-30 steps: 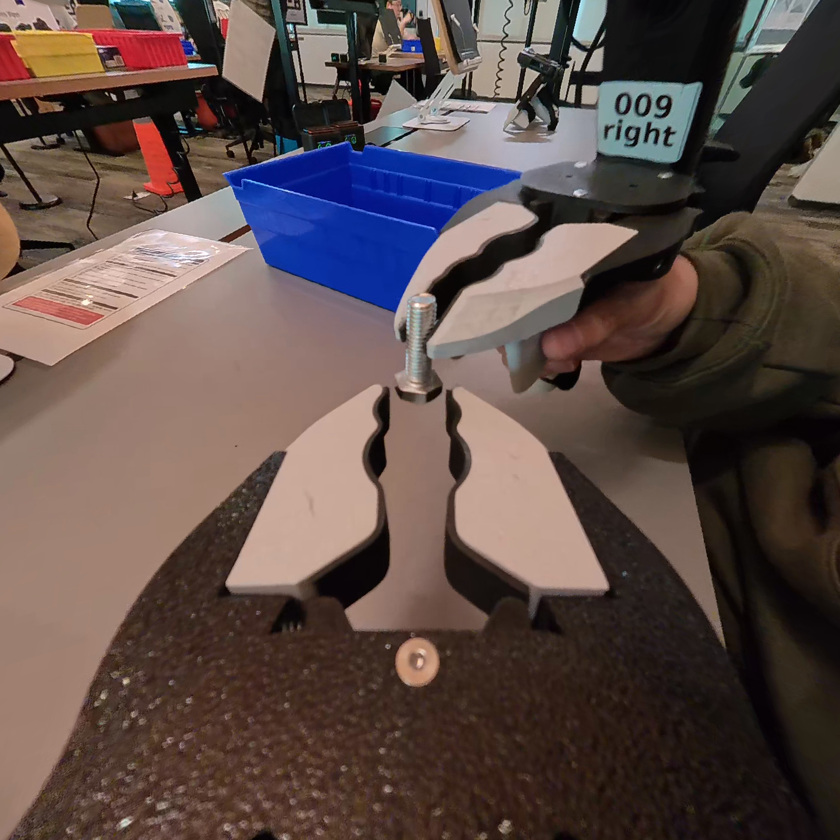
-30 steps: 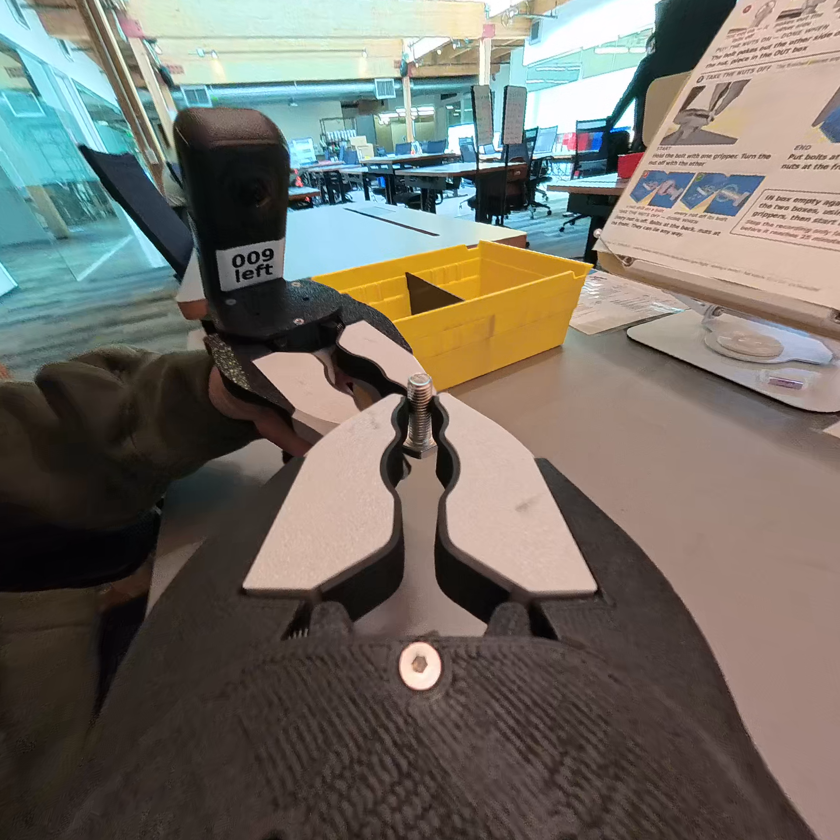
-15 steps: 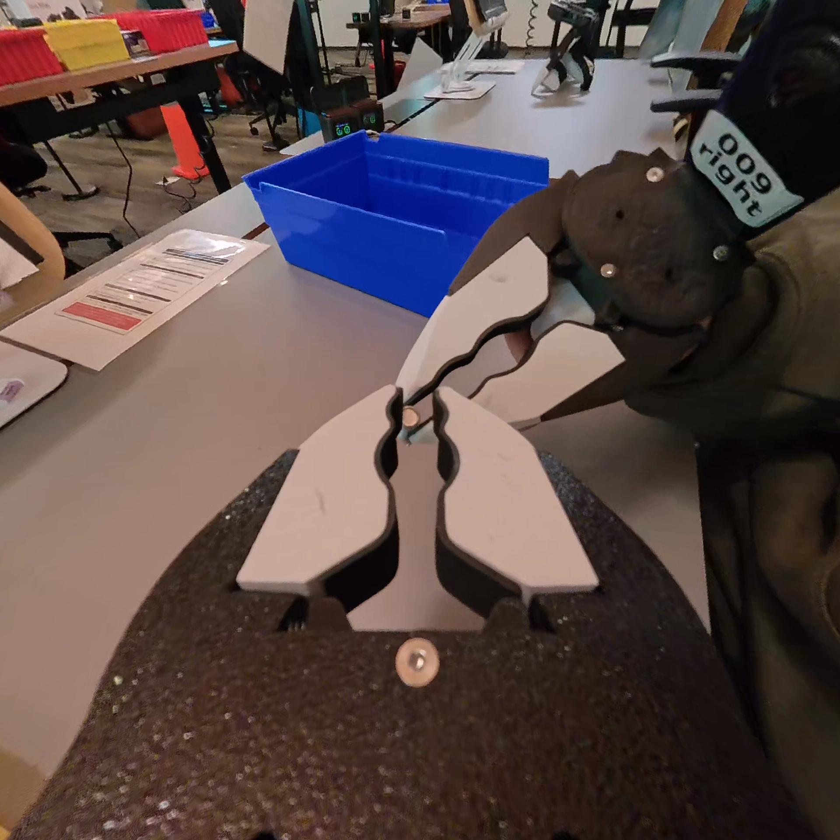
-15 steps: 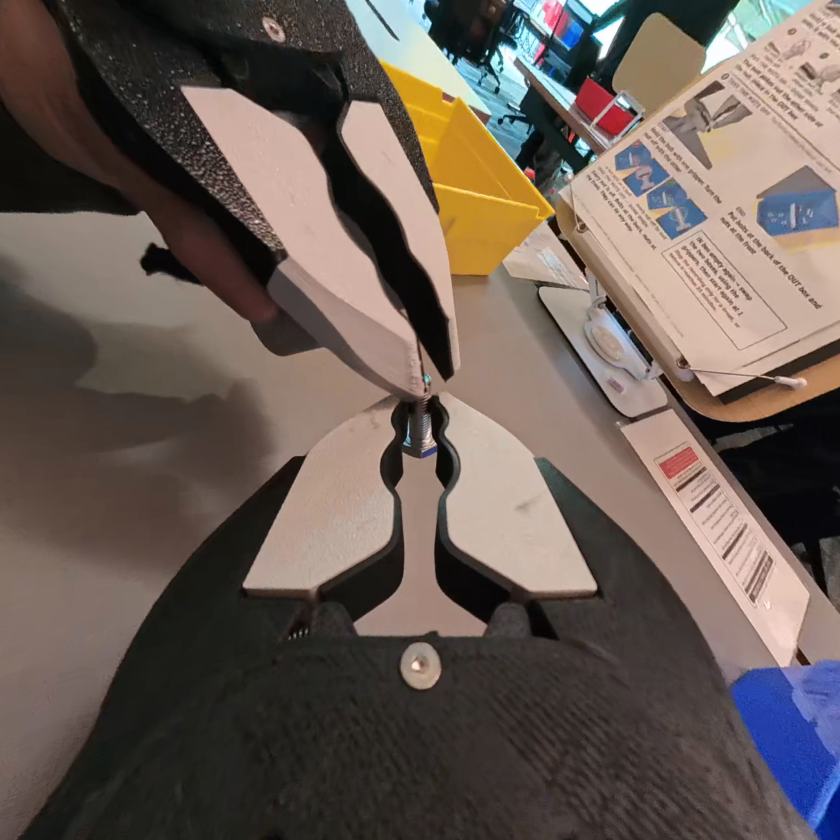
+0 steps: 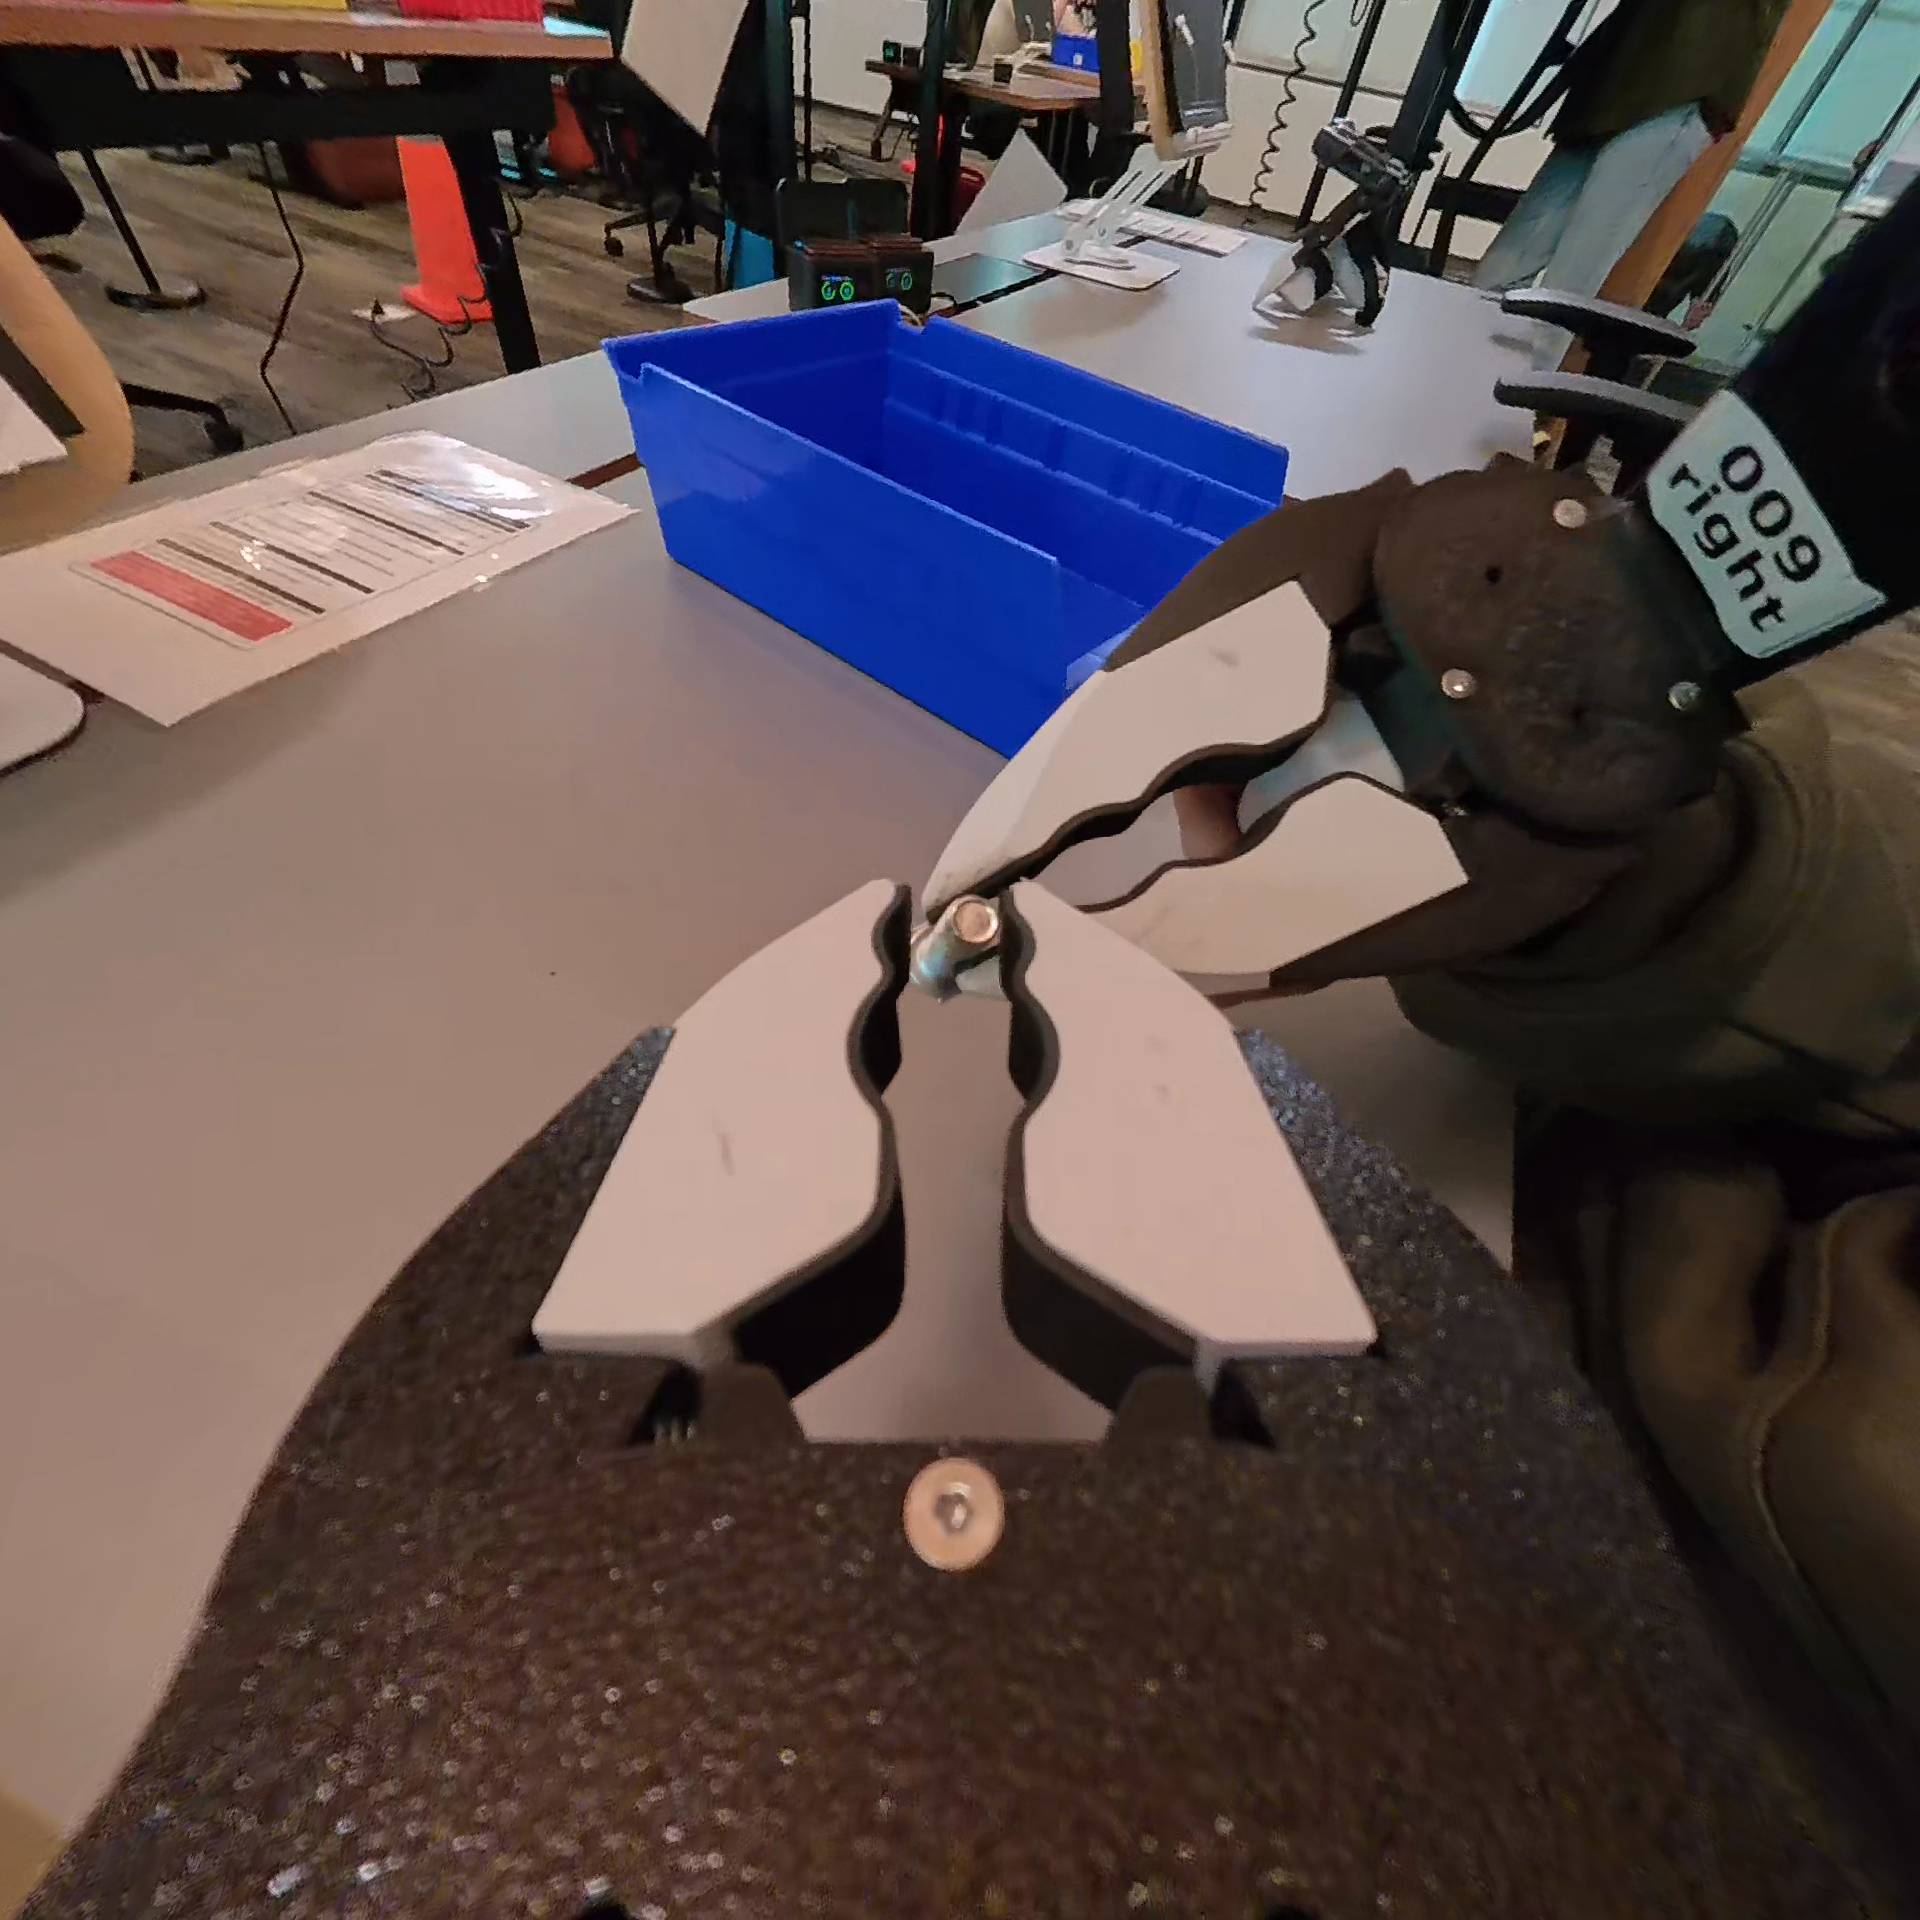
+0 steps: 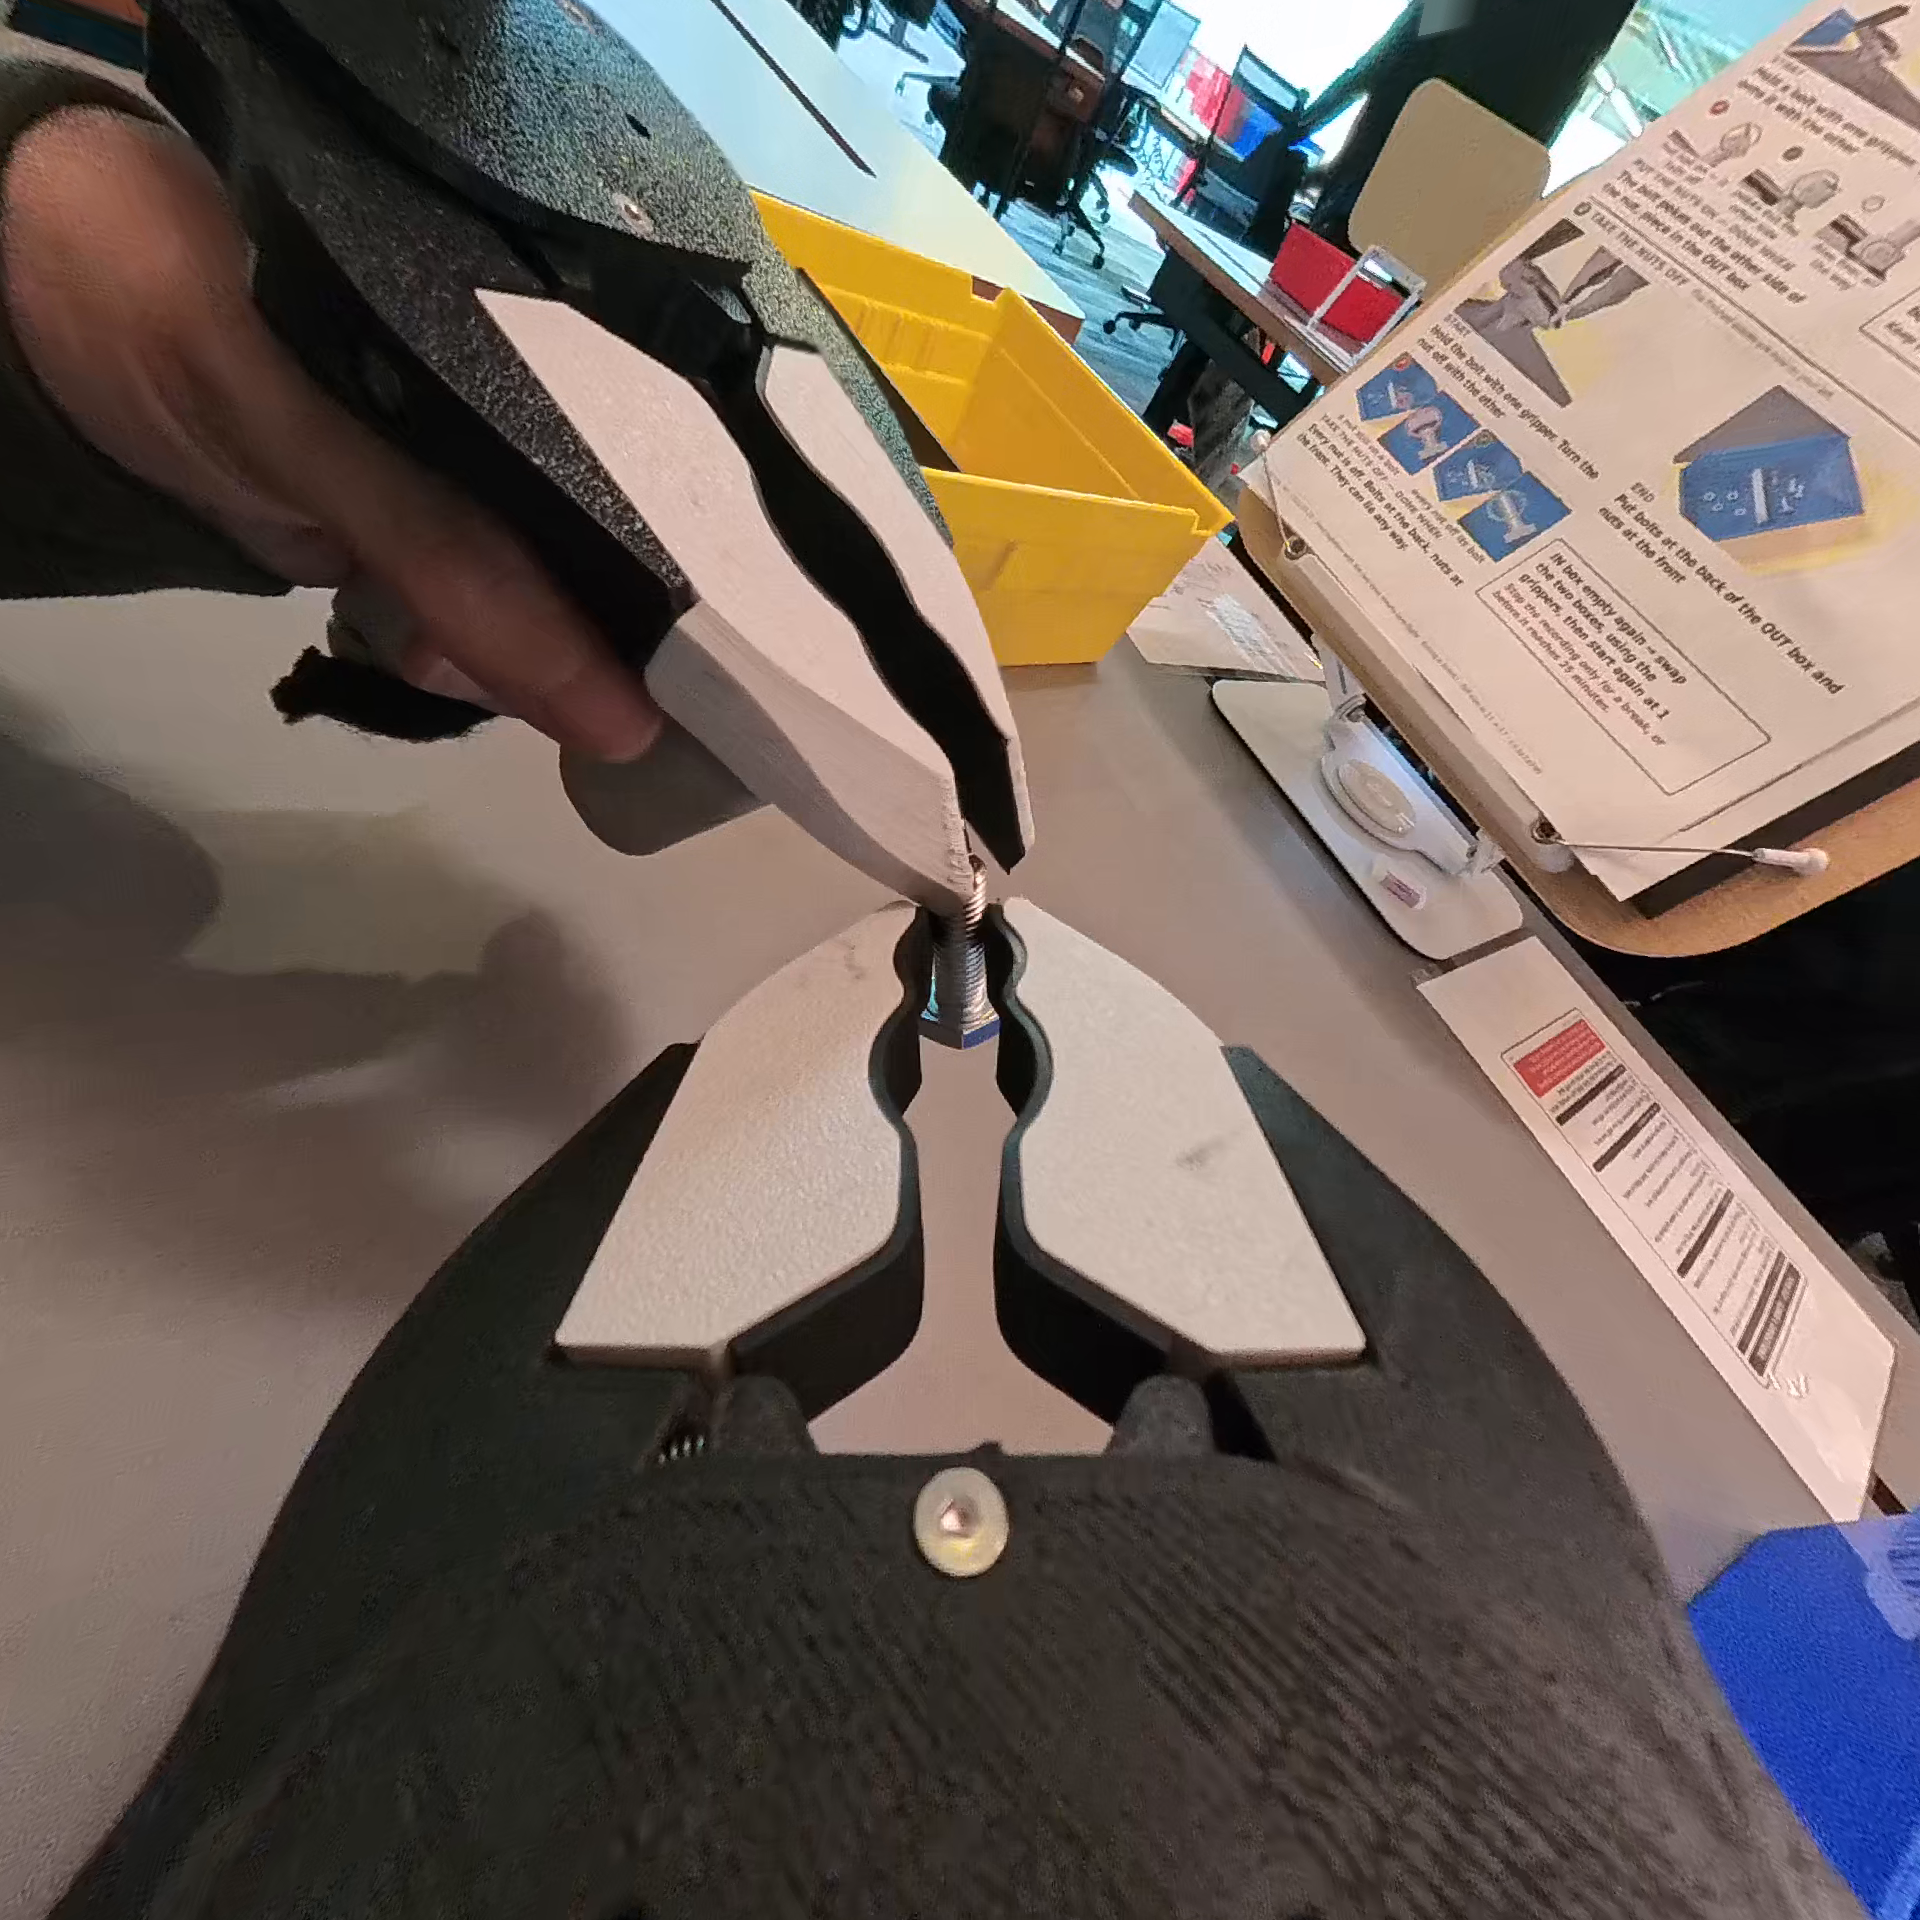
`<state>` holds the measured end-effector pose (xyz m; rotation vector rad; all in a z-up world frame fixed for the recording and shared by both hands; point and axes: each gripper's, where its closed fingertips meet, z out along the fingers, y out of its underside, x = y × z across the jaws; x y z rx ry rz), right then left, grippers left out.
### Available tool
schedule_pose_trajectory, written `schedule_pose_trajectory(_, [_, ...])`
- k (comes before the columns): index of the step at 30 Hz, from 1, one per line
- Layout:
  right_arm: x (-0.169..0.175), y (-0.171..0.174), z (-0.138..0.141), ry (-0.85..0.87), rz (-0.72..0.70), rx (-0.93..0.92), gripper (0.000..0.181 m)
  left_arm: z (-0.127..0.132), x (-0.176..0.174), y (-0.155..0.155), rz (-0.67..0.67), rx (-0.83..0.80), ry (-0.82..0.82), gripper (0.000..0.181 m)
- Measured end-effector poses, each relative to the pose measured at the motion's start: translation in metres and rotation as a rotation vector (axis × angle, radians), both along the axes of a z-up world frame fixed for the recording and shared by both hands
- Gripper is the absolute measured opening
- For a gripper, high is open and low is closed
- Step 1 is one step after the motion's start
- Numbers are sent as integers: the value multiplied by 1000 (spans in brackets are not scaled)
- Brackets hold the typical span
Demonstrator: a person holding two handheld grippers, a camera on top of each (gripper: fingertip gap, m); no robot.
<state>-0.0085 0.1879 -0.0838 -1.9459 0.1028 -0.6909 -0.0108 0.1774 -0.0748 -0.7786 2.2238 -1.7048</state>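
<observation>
Left wrist view: mounted behind the left gripper point(image 5: 954, 940), close above the grey table point(image 5: 436, 894), facing the blue bin point(image 5: 935, 520) at 12 o'clock; right gripper point(image 5: 971, 904) enters from 2 o'clock. Right wrist view: behind its own fingers, facing the yellow bin point(image 6: 1039, 499) at 1 o'clock. Both views share the bolt point(image 6: 961, 977) at very close range.

Left hand-held gripper point(image 5: 954, 940) and right hand-held gripper point(image 6: 961, 961) nearly closed, tips meeting.

Bolt point(image 6: 961, 987) tip hidden between left hand-held gripper point(image 6: 977, 873) fingertips; blue bin point(image 6: 1829, 1704) cut off, blurred.
</observation>
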Motion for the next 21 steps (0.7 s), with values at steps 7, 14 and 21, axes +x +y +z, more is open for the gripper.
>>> schedule_pose_trajectory(7, [3, -1, -1, -34, -35, -22, 9, -2, 1, -1, 20, -40, 95, 12])
schedule_pose_trajectory(14, [4, -1, -3, -48, -42, -34, 9, -4, 1, -1, 25, -41, 121, 10])
schedule_pose_trajectory(21, [4, -1, -4, -54, -39, -35, 9, -5, 2, -1, 23, -30, 121, 11])
